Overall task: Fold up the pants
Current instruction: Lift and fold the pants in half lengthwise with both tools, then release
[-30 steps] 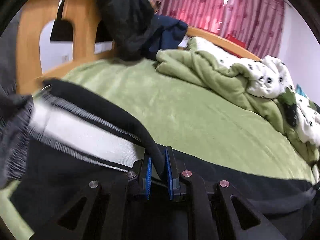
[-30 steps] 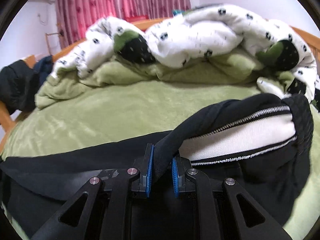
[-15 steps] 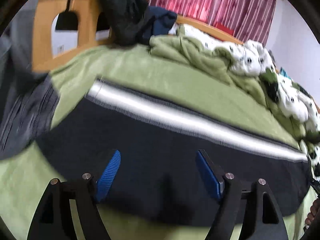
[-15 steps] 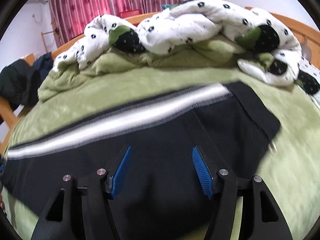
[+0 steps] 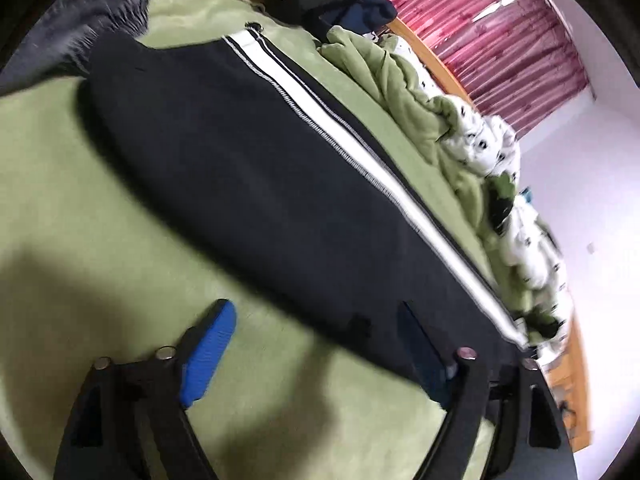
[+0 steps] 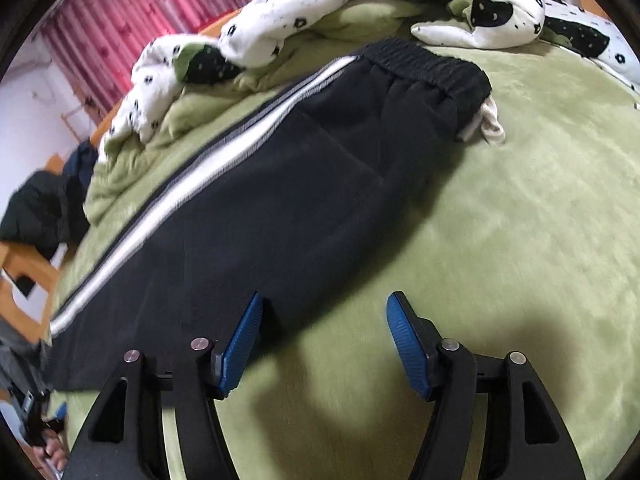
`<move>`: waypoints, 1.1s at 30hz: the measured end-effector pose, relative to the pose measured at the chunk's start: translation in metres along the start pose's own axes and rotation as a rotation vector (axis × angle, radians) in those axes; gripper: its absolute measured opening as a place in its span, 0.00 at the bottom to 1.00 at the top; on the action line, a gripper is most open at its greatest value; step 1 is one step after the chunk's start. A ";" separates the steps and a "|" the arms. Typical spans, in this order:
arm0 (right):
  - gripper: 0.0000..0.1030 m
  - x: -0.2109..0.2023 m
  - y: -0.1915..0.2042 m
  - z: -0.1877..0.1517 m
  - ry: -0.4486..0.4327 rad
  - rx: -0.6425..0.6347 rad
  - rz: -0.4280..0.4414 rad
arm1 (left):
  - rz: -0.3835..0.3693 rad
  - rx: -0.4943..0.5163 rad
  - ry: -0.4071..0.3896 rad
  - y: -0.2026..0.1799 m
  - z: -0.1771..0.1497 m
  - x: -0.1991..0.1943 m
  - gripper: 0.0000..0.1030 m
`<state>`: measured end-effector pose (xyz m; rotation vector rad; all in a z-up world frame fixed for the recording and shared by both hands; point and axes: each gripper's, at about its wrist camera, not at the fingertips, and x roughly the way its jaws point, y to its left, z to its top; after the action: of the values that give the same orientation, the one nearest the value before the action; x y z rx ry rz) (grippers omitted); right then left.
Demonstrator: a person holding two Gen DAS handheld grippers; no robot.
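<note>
Pants [image 6: 288,184] lie flat on the bed [image 6: 520,240], halved lengthwise, stripe at 11 o'clock; both grippers, left [image 5: 320,344] and right [image 6: 324,336], hover empty, fingers apart, ready to regrasp.

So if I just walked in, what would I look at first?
Probably the long black pants, lying flat across the green bed cover, with a bright white stripe along their far edge. Next, the blue pads of the open right gripper and left gripper in front. Behind, a white spotted quilt lies bunched before pink curtains.
</note>
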<state>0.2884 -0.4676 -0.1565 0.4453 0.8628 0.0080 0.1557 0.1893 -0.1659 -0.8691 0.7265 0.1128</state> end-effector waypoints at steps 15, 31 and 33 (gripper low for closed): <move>0.14 0.027 0.011 0.082 -0.080 0.025 0.001 | 0.138 -0.055 -0.046 -0.014 0.048 0.017 0.11; 0.15 -0.134 -0.120 -0.015 -0.016 0.001 -0.054 | 0.041 0.132 0.129 -0.012 -0.101 -0.098 0.12; 0.20 -0.129 -0.133 -0.029 0.013 0.028 -0.053 | 0.055 0.126 0.124 -0.006 -0.107 -0.096 0.17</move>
<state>0.1596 -0.6013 -0.1289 0.4487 0.8877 -0.0496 0.0279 0.1251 -0.1475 -0.7409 0.8651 0.0616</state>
